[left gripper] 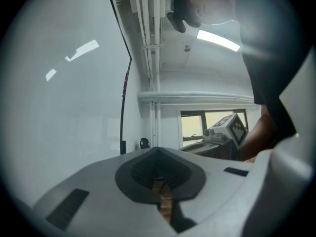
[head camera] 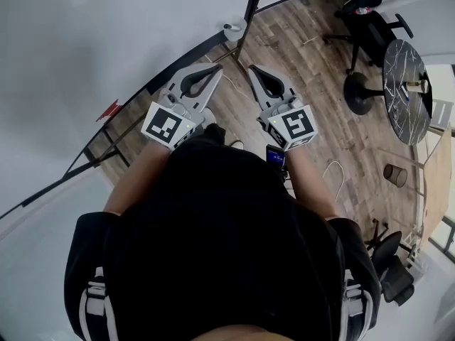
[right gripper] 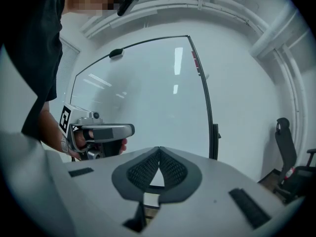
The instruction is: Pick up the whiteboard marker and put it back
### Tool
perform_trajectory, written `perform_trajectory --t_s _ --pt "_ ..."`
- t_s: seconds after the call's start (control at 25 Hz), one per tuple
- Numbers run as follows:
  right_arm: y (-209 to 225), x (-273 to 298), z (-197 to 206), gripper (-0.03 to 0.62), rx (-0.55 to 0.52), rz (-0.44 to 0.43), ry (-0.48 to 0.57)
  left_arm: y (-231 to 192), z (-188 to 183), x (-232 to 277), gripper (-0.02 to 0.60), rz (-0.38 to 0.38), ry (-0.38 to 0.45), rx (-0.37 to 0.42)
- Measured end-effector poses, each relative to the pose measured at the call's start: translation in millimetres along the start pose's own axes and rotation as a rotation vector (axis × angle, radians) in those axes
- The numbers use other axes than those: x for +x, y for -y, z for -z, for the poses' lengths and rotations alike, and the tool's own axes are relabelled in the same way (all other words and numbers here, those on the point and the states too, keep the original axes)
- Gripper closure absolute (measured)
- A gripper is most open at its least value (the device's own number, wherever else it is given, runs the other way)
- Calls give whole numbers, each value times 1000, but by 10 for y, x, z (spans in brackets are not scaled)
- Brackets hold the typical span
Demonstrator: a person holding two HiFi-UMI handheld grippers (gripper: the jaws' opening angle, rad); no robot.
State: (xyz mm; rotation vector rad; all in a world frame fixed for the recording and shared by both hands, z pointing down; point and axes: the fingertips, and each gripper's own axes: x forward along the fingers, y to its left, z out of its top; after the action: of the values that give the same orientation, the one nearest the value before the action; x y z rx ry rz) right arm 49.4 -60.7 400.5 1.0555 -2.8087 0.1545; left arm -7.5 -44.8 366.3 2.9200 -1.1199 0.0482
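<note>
The left claw (head camera: 215,68) is pressed together: its dark pads (left gripper: 143,169) meet at the tips and pinch nothing, and only a sliver of wood floor (left gripper: 165,204) shows through the slit behind them. The right claw (head camera: 251,69) is likewise pressed together and empty, its ribbed pads (right gripper: 173,169) touching at the point. A person in a black top (head camera: 213,247) holds both claws out side by side, near each other but apart, each bare forearm running back from its marker cube. Ahead of both claws and off to the left claw's left stands a large whiteboard (head camera: 71,62) with a thin dark frame (head camera: 178,61). From the right claw, the board fills the space ahead and the frame's upright edge (right gripper: 213,132) stands just right of its tips. A small red piece (head camera: 108,110) sits on the frame, left of the left claw; what it is I cannot tell. The marker cannot be made out in any view, and neither claw holds it. To the right of the right claw, well apart, are a round dark table (head camera: 405,84) and an office chair (head camera: 366,13). A loose cable (head camera: 334,170) lies on the floor behind and right of that claw.
</note>
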Motion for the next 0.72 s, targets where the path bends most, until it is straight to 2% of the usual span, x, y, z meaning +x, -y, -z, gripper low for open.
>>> perform_trajectory --t_s 0.44,0.72 --pt "585 945 164 591 -38 90 -61 -853 331 345 578 46 -1 -61" --pt "724 1328 469 585 -54 64 -143 -1049 449 398 578 34 -2 -81"
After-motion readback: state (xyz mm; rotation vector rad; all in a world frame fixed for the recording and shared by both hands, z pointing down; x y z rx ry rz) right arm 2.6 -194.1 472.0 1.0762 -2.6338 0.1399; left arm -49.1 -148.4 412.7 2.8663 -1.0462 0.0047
